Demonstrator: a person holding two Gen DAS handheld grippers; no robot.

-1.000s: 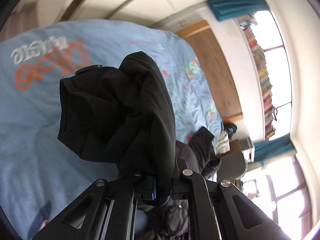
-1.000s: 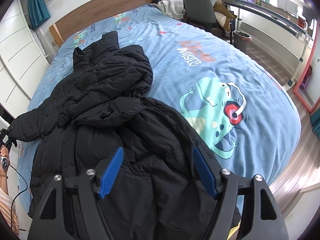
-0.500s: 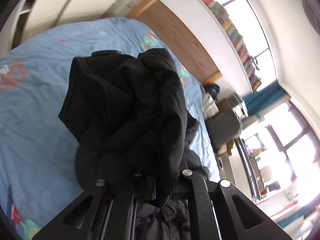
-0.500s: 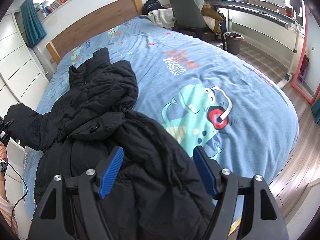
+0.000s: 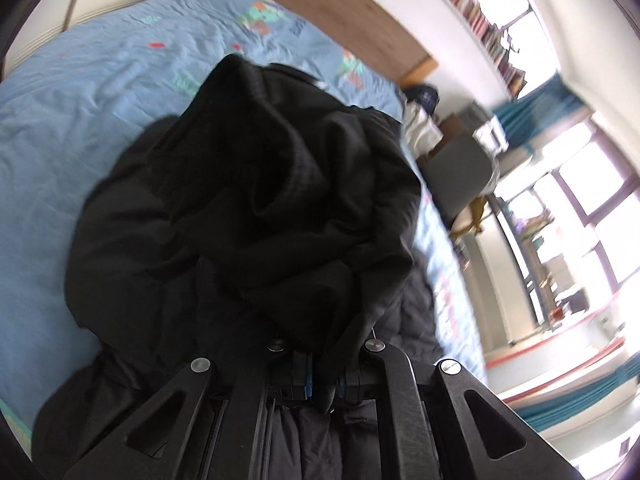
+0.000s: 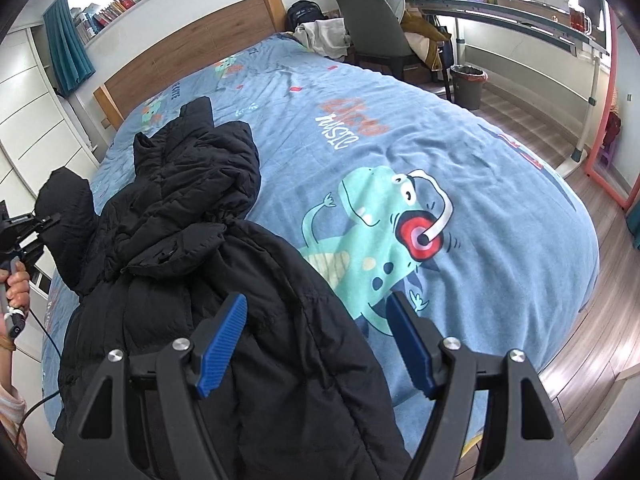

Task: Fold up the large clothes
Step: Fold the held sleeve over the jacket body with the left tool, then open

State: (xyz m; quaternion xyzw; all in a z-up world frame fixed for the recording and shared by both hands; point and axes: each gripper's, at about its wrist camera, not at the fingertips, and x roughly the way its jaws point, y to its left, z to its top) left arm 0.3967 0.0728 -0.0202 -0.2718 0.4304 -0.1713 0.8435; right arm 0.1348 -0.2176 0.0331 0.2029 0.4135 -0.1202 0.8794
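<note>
**Sleeve lifted, fold barely begun**

The left tool is clenched on the black jacket's sleeve, raised above the bed. The right tool hovers released. The jacket lies rumpled; most folding remains.

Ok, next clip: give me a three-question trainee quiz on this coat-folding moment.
1. True or false: the right gripper is shut on the black coat.
2. Which part of the coat does the left gripper hold? A) hood B) sleeve C) hem
3. Fill in: the coat lies on a blue bedspread printed with a ____ wearing headphones.

Key: 1 false, its fingers stand open above the coat; 2 B; 3 dinosaur.
</note>
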